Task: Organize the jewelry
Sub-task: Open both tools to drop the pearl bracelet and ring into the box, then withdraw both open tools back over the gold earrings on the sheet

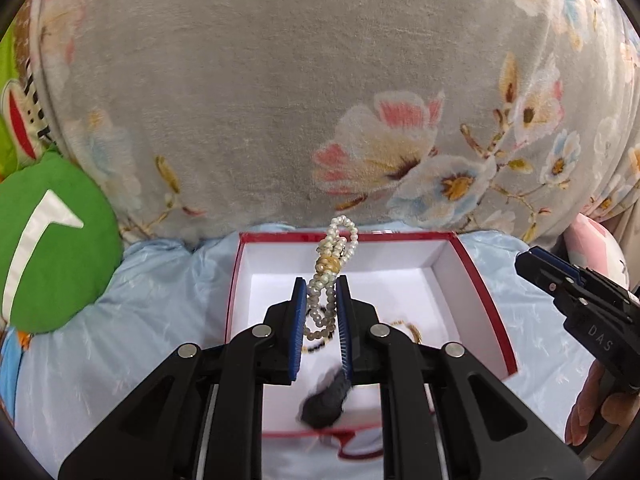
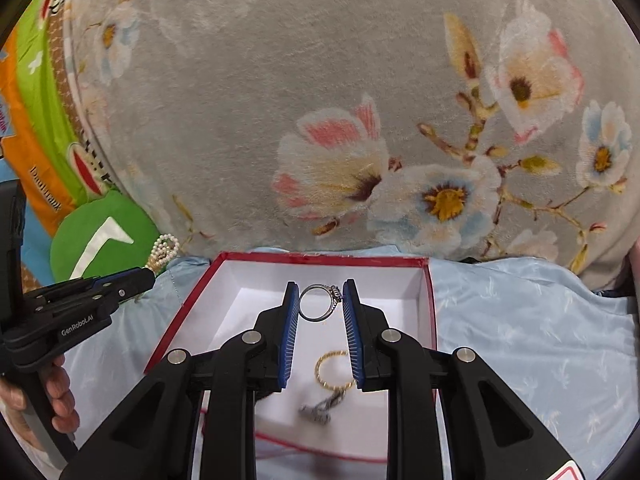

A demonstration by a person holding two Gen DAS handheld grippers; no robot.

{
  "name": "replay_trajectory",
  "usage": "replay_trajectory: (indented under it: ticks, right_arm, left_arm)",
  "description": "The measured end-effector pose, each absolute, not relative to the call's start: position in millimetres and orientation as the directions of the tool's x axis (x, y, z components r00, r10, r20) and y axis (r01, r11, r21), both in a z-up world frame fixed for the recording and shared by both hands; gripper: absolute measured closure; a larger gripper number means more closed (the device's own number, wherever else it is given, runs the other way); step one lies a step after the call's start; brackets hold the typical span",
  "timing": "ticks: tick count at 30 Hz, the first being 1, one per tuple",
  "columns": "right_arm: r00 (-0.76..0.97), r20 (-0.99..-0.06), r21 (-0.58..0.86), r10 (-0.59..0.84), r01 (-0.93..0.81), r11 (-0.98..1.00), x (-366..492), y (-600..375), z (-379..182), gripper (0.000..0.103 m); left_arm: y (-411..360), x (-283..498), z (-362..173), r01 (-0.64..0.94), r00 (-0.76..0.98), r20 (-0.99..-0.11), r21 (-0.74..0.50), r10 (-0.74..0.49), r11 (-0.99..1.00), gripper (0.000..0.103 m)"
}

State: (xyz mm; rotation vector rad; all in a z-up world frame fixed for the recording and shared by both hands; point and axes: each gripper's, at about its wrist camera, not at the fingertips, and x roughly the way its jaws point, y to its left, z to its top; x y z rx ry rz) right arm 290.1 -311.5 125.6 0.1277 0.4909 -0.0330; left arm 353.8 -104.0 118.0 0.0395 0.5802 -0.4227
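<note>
In the left wrist view, my left gripper (image 1: pixel 321 284) is shut on a looped white pearl strand (image 1: pixel 338 240) that sticks up past the blue pads. It hangs above a red box with a white inside (image 1: pixel 484 292). A gold chain (image 1: pixel 410 328) and a blurred dark piece (image 1: pixel 324 404) lie in the box. In the right wrist view, my right gripper (image 2: pixel 320 288) is shut on a silver ring (image 2: pixel 318 304) over the same box (image 2: pixel 320 258). A gold ring (image 2: pixel 334 370) and a grey piece (image 2: pixel 318 410) lie below it. My left gripper (image 2: pixel 148 276) shows at the left with the pearl strand (image 2: pixel 164 248).
A large grey flowered blanket (image 1: pixel 280 100) rises right behind the box. A green plush cushion (image 1: pixel 52 240) lies at the left. The box rests on a light blue sheet (image 2: pixel 520 340). A person's hand (image 2: pixel 60 400) holds the left gripper's handle.
</note>
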Motion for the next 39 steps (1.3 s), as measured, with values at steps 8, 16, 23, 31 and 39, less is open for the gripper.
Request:
replay_trajectory:
  ticks: [8,16,23,31,39]
  right_arm:
    - [0.845,-0.534,0.120,0.003,0.072,0.990,349.1,-319.3,98.4,0.082]
    - [0.815,-0.579,0.101,-0.008,0.082,0.991,376.7,-321.6,70.0,0.065]
    - [0.840,-0.542,0.176,-0.001,0.115,0.978,329.7,-335.2,71.9,0.043]
    - [0.827,-0.563,0.194,-0.006,0.139,0.971,209.4,-333.7,44.8,0.040]
    - [0.761,-0.645,0.123,-0.062,0.184,0.975,121.0,-303.1,-3.5,0.040]
  left_arm:
    - [-129.6,403.8,96.9,0.417,0.718,-0.587,-0.065,-0.372,0.907,0.089]
    - [-137.3,423.5,62.9,0.381,0.721,-0.615,-0.033,-0.319,0.924,0.042]
    - [-101.5,401.1,51.6,0.312,0.705,-0.643,-0.098,-0.299,0.945,0.035]
    - [-33.2,316.1,20.9,0.248,0.662,-0.697,-0.142,-0.274,0.958,0.027]
    - [1.0,233.8,-19.0,0.227,0.622,-0.750,-0.102,-0.225,0.969,0.027]
